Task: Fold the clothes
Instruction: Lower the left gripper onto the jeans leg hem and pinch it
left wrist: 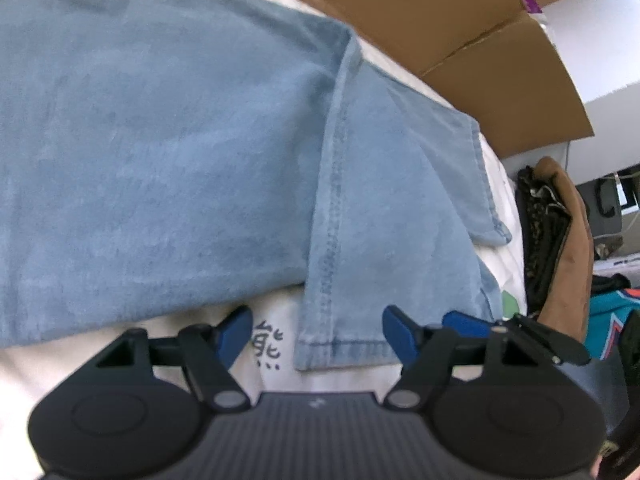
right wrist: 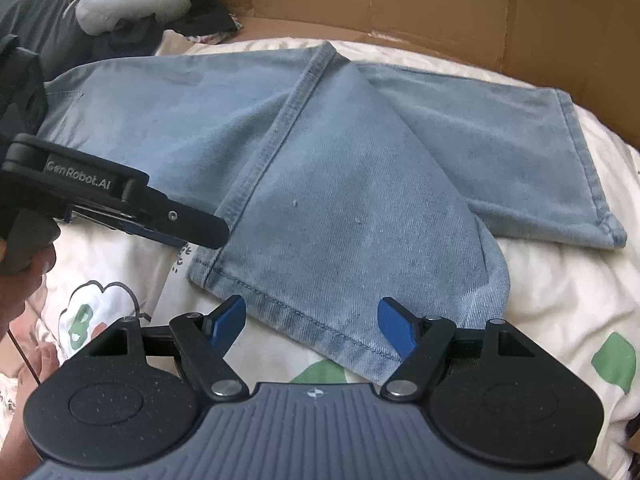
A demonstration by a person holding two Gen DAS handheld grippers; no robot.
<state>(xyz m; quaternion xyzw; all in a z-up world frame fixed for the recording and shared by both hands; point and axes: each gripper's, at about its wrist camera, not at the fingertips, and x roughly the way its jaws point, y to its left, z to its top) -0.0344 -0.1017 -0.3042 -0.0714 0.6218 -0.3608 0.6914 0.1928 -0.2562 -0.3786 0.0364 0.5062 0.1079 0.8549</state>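
Both black hand-held grippers with blue fingertip pads stand open and empty: the left gripper [left wrist: 316, 336] at the near hem of the pale blue denim jeans [left wrist: 168, 152], the right gripper [right wrist: 310, 326] over another near hem edge. These jeans [right wrist: 340, 184] lie partly folded on a white printed bedsheet [right wrist: 560, 280], with a brown cardboard wall [right wrist: 440, 0] on the far side.
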